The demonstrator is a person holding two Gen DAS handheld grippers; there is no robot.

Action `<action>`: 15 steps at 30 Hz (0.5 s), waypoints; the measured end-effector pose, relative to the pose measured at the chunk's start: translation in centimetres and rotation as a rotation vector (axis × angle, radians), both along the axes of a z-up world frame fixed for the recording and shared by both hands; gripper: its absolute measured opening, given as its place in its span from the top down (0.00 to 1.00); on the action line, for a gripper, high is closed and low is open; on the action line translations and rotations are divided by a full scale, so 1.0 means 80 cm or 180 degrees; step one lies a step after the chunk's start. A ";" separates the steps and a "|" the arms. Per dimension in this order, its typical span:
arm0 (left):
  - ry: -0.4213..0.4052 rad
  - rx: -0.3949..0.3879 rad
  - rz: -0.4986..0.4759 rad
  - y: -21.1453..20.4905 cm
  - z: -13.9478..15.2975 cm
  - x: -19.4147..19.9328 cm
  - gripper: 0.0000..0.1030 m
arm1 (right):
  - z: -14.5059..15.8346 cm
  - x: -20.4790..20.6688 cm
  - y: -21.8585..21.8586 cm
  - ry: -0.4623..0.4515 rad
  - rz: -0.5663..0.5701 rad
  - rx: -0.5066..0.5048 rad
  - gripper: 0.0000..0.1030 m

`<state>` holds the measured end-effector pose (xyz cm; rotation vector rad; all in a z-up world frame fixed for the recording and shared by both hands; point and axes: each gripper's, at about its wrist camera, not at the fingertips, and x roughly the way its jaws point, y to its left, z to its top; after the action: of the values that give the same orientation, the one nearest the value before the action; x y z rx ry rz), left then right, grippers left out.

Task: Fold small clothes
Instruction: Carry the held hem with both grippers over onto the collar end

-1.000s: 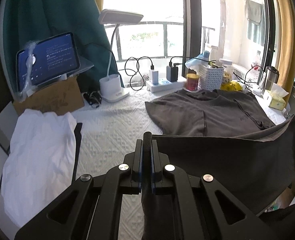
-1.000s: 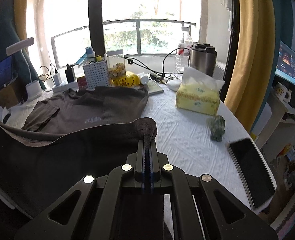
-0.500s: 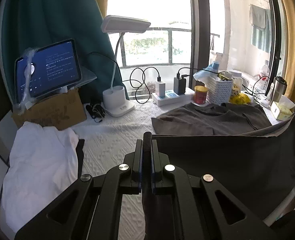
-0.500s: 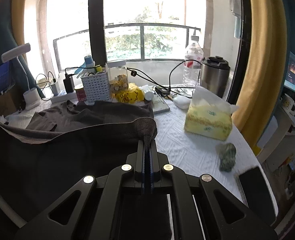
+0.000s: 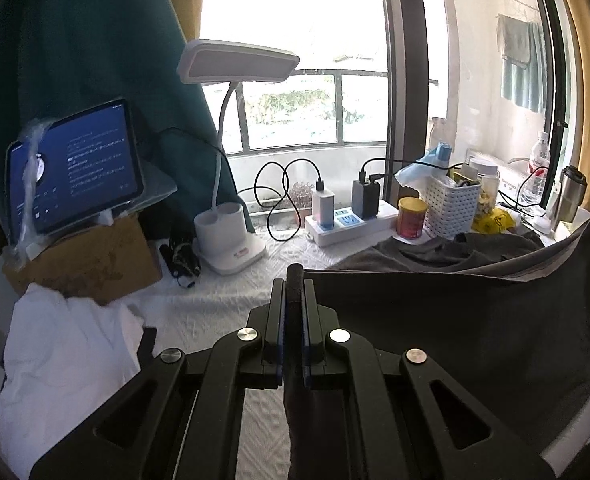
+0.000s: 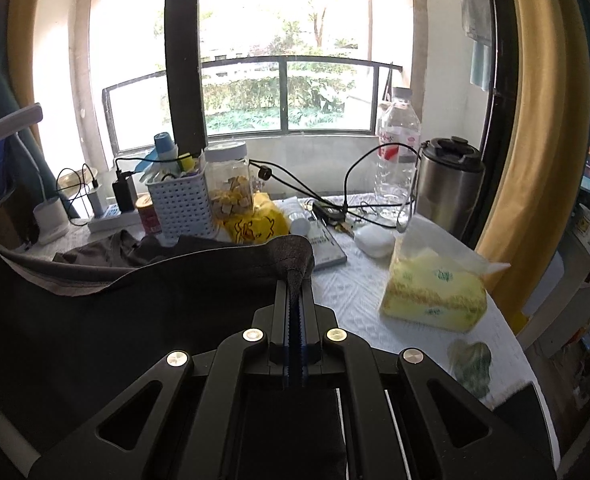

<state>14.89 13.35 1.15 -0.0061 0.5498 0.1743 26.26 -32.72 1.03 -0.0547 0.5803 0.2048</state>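
So both tools are clamped on the same dark grey shirt (image 5: 455, 328): the left tool (image 5: 294, 280) pinches one corner of its hem, the right tool (image 6: 295, 276) pinches the other, and the hem hangs stretched between them above the table (image 5: 215, 308). The rest of the shirt lies bunched just in front of the white basket (image 6: 179, 208). A white garment (image 5: 67, 364) sits well left of the shirt.
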 end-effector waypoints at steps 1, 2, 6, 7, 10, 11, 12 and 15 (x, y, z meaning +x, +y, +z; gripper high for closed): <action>-0.0003 0.0017 -0.0005 0.001 0.000 0.004 0.95 | 0.000 0.004 0.000 -0.0007 0.0001 0.0000 0.96; -0.0006 0.0038 -0.0008 0.002 -0.001 0.010 0.95 | 0.000 0.010 0.002 -0.0013 0.0002 -0.0003 0.96; -0.0032 0.0065 -0.0011 0.007 -0.003 0.027 0.95 | 0.000 0.030 0.005 -0.0034 -0.0007 0.0000 0.96; -0.0037 0.0073 -0.0012 0.008 -0.004 0.031 0.95 | 0.000 0.035 0.006 -0.0039 -0.0004 -0.0002 0.96; -0.0060 0.0089 -0.0020 0.011 -0.005 0.045 0.95 | 0.000 0.051 0.010 -0.0055 0.0007 -0.0018 0.96; -0.0066 0.0093 -0.0022 0.011 -0.006 0.049 0.95 | 0.000 0.057 0.012 -0.0059 0.0010 -0.0024 0.96; -0.0072 0.0103 -0.0023 0.012 -0.007 0.053 0.95 | -0.001 0.063 0.013 -0.0063 0.0015 -0.0029 0.96; -0.0092 0.0126 -0.0021 0.015 -0.008 0.068 0.95 | -0.002 0.077 0.017 -0.0062 0.0029 -0.0046 0.96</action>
<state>20.29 14.53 0.50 0.0318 0.5175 0.1783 32.46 -31.34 0.88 -0.0734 0.5622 0.2087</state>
